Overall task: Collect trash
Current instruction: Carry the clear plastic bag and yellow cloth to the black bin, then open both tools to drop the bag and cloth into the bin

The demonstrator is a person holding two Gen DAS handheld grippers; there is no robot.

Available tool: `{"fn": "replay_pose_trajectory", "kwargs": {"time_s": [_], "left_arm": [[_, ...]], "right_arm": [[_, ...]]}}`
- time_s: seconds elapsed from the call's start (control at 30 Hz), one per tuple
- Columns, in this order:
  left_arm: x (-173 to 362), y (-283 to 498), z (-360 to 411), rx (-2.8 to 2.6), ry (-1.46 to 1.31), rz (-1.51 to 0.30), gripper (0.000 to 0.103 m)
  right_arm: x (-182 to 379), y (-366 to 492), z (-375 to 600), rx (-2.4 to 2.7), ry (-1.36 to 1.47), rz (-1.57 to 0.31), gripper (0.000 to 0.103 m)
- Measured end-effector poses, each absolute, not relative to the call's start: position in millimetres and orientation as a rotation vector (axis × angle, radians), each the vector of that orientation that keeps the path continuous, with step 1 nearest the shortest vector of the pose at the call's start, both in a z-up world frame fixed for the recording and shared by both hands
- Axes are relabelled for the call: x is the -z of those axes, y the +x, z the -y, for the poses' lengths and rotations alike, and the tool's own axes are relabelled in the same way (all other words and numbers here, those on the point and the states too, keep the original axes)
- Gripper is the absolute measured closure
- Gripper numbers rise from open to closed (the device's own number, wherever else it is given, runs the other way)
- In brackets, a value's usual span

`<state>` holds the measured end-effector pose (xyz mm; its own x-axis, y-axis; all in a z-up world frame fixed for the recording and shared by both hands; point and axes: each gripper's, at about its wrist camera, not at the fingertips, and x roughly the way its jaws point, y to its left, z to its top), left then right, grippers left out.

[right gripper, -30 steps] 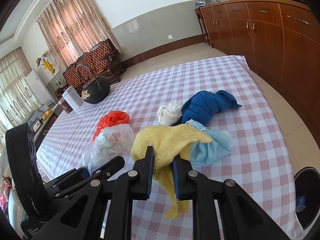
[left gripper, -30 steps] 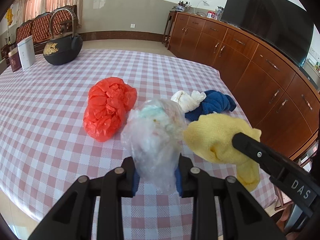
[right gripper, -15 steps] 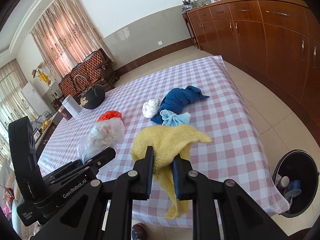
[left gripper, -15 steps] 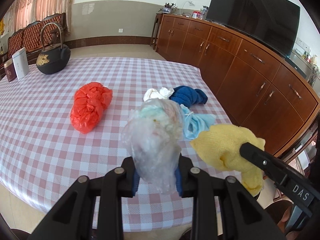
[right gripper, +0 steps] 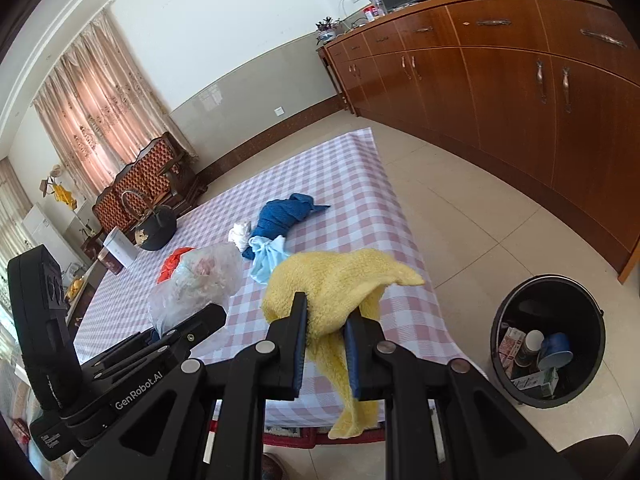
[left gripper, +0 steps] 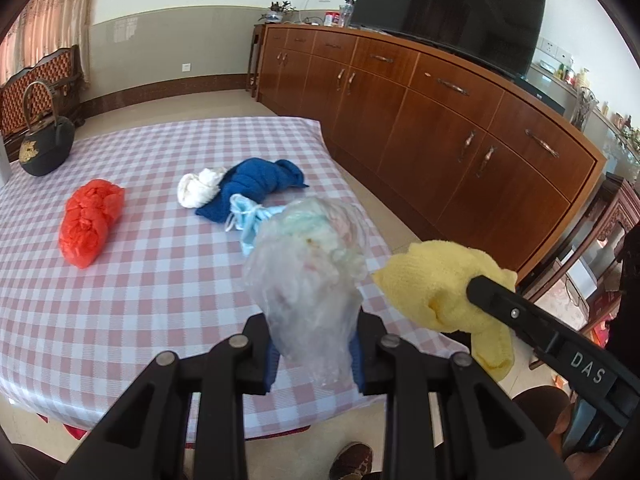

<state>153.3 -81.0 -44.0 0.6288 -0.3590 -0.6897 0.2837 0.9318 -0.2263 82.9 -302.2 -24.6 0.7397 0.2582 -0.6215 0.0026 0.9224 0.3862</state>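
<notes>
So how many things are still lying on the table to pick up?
4, bunched near the far corner: the red bag off alone, then the white wad, blue cloth and pale blue mask touching. More may hide behind the held items.

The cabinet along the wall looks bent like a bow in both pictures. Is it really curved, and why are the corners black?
Left wrist view: the cabinet bows because of the fisheye lens, so its true shape cannot be judged; the black corners are the lens rim. Right wrist view: the same bending tilts the room, and daylight washes out the curtains, while the yellow cloth stays sharp.
</notes>
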Motion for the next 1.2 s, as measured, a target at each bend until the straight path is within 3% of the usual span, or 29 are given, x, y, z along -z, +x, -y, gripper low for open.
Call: {"fn": "replay_pose_trajectory", "kwargs": {"time_s": [0.53, 1.2], "left_arm": [[57.2, 136.8, 220.5, 0.635, -0.016, -0.911, 0.073], [157.8, 150.7, 356.4, 0.706, 0.098, -1.174, 0.073]], "right_arm": [[49.9, 29.2, 435.8, 0.138, 0.519, -0.707, 0.085], [136.6, 55.7, 582.9, 0.403, 0.751, -0.892, 0.085]]}}
